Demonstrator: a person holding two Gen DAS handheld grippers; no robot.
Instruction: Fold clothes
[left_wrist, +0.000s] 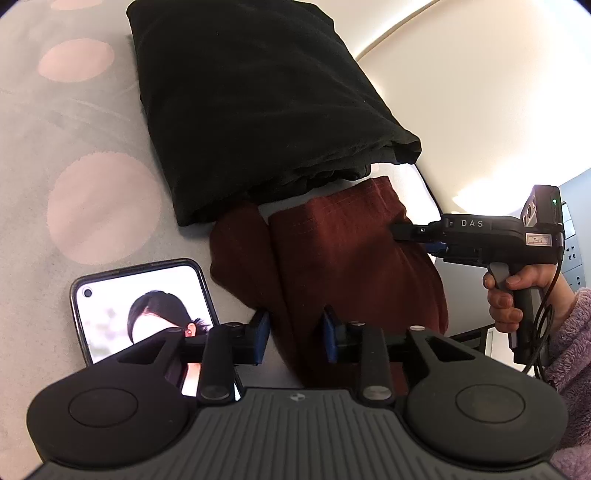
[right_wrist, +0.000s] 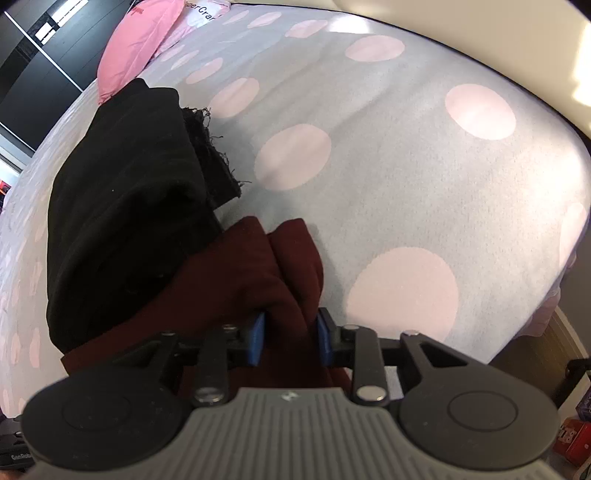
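A dark red garment (left_wrist: 343, 258) lies folded into two thick lobes on the bed, its far end tucked under a folded black garment (left_wrist: 251, 110). My left gripper (left_wrist: 296, 334) stands open at the red garment's near end. The cloth's edge runs between the blue pads, and a strip of bedspread shows beside the left pad. From the right, my right gripper (left_wrist: 397, 232) reaches onto the red cloth. In the right wrist view, the right gripper (right_wrist: 291, 339) is shut on a bunched fold of the red garment (right_wrist: 240, 280), with the black garment (right_wrist: 125, 206) to its left.
A phone (left_wrist: 147, 295) with a lit screen lies on the grey bedspread (left_wrist: 74, 110) with pink dots, left of my left gripper. A hand (left_wrist: 506, 299) in a fuzzy sleeve holds the right gripper. A pink pillow (right_wrist: 136, 40) lies at the bed's far end. The bed edge (right_wrist: 546, 295) drops off at right.
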